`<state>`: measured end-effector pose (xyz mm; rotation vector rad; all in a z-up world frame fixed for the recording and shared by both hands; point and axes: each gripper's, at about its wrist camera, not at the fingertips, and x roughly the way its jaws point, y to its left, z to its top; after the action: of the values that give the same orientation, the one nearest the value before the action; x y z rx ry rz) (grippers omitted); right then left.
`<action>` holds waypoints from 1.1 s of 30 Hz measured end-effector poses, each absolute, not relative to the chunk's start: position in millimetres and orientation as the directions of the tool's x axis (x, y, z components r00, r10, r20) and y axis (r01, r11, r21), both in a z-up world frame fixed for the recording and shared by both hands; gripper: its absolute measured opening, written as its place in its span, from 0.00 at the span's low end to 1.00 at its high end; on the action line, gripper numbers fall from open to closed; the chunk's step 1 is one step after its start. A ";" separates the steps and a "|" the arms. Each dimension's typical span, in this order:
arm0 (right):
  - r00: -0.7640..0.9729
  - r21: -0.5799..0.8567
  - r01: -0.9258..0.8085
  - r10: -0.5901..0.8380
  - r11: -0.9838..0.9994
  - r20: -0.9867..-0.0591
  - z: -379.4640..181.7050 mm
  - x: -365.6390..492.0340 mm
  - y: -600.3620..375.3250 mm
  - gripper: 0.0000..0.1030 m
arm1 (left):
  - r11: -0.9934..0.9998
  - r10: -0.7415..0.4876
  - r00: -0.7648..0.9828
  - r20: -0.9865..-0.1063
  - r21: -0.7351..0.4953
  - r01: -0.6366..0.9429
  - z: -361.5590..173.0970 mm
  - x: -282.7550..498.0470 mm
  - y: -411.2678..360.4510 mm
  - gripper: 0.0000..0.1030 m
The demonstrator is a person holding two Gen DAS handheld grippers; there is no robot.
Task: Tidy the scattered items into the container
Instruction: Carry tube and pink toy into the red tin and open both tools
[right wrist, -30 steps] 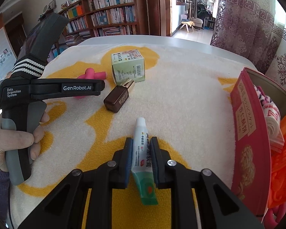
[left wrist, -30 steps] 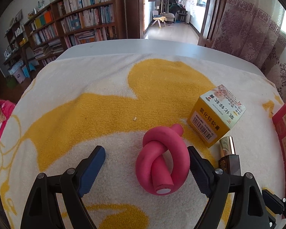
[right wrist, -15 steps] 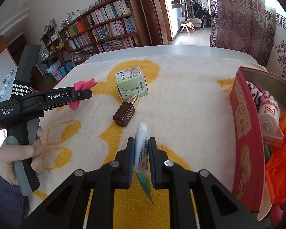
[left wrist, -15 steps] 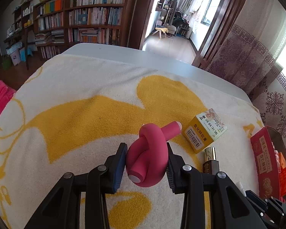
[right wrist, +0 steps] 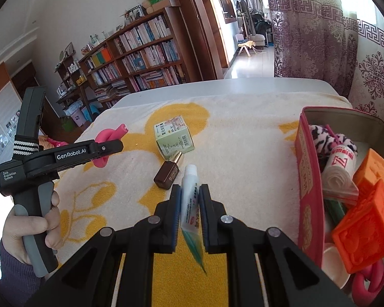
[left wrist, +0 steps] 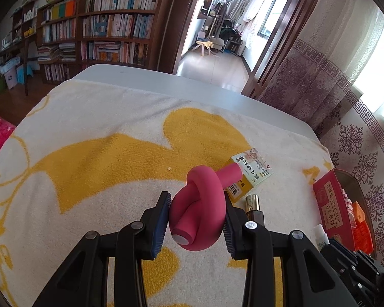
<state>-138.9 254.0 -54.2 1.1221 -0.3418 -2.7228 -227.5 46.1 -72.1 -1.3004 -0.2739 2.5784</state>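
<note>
1. Above the yellow-and-white towel (left wrist: 94, 158), a pink knotted foam tube (left wrist: 198, 217) is being gripped between the pads of the left gripper (left wrist: 197, 226).
2. A small white tube (right wrist: 190, 199) is being pinched by the clenched right gripper (right wrist: 190, 211), near the red tin (right wrist: 308, 179).
3. A small box (right wrist: 174, 135) and a brown bottle (right wrist: 167, 175), touching each other, are being left lying on the towel.

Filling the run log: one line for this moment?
left gripper: shut on knotted pink foam tube | right gripper: shut on white-green tube
</note>
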 end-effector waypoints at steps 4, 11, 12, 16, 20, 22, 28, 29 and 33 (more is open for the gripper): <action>-0.758 0.296 -0.006 -0.189 -0.955 -0.624 -31.6 -131.4 287.4 0.15 | -0.950 0.312 -0.573 -0.758 -0.269 -0.162 -66.5 -221.2 57.5 0.38; -0.800 0.350 -0.232 -0.027 -0.908 -0.599 -9.5 -114.8 376.2 0.15 | -0.933 0.359 -0.542 -0.760 -0.267 -0.242 -58.1 -207.8 92.5 0.38; -0.796 0.355 -0.261 -0.008 -0.898 -0.606 -9.5 -112.2 388.0 0.15 | -0.929 0.368 -0.534 -0.761 -0.269 -0.256 -57.0 -206.4 100.0 0.38; -0.774 0.332 -0.363 0.083 -0.871 -0.627 -14.6 -103.7 419.2 0.15 | -0.904 0.413 -0.503 -0.760 -0.275 -0.327 -48.8 -201.8 139.8 0.38; -0.755 0.332 -0.393 0.095 -0.857 -0.648 -24.8 -105.7 433.0 0.15 | -0.861 0.471 -0.467 -0.749 -0.273 -0.430 -35.8 -195.0 190.9 0.38; -0.749 0.330 -0.400 0.098 -0.855 -0.656 -28.9 -106.5 434.9 0.15 | -0.834 0.501 -0.441 -0.745 -0.280 -0.475 -30.3 -194.4 215.9 0.38; -0.724 0.306 -0.452 0.144 -0.838 -0.674 -37.8 -102.9 443.6 0.15 | -0.789 0.542 -0.411 -0.733 -0.276 -0.549 -16.3 -199.6 280.2 0.38; -0.721 0.306 -0.458 0.148 -0.834 -0.677 -39.3 -102.8 445.6 0.15 | -0.783 0.547 -0.405 -0.733 -0.276 -0.557 -15.6 -202.1 289.9 0.38; -0.707 0.321 -0.479 0.142 -0.817 -0.693 -48.8 -104.4 451.5 0.16 | -0.780 0.549 -0.397 -0.736 -0.281 -0.559 -18.7 -215.6 318.7 0.39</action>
<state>-104.5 451.5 -48.8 1.2084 -0.8769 -3.1567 -215.6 318.7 -18.7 -1.1448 0.0146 2.1841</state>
